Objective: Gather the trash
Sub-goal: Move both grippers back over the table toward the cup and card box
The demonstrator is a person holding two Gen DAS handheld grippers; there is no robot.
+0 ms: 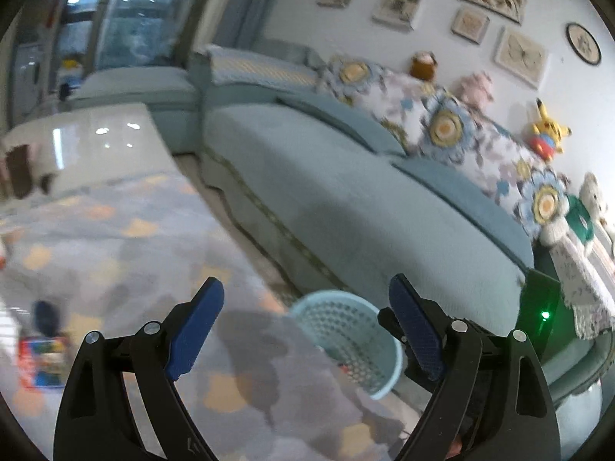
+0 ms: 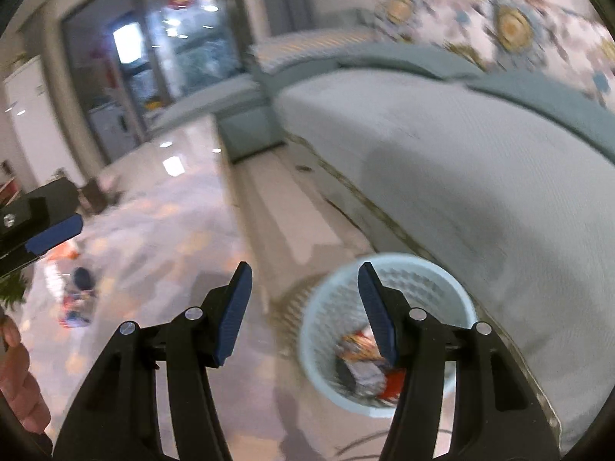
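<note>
A pale blue mesh basket [image 1: 357,345] stands on the floor at the foot of the sofa. In the right wrist view the basket [image 2: 403,260] holds crumpled wrappers [image 2: 365,368] in red, white and orange. More colourful trash [image 1: 42,357] lies on the patterned rug at the left, also seen blurred as trash [image 2: 77,303] in the right view. My left gripper [image 1: 307,326] hangs above the rug beside the basket, jaws wide apart with nothing between them. My right gripper [image 2: 305,315] hovers just left of the basket, open and empty. The left gripper [image 2: 54,234] shows at that view's left edge.
A long teal sofa [image 1: 346,192] with floral cushions and plush toys fills the right side. A glossy white low table [image 1: 96,142] stands at the back left, on the grey and orange rug [image 1: 134,249]. A hand [image 2: 15,384] shows at the lower left.
</note>
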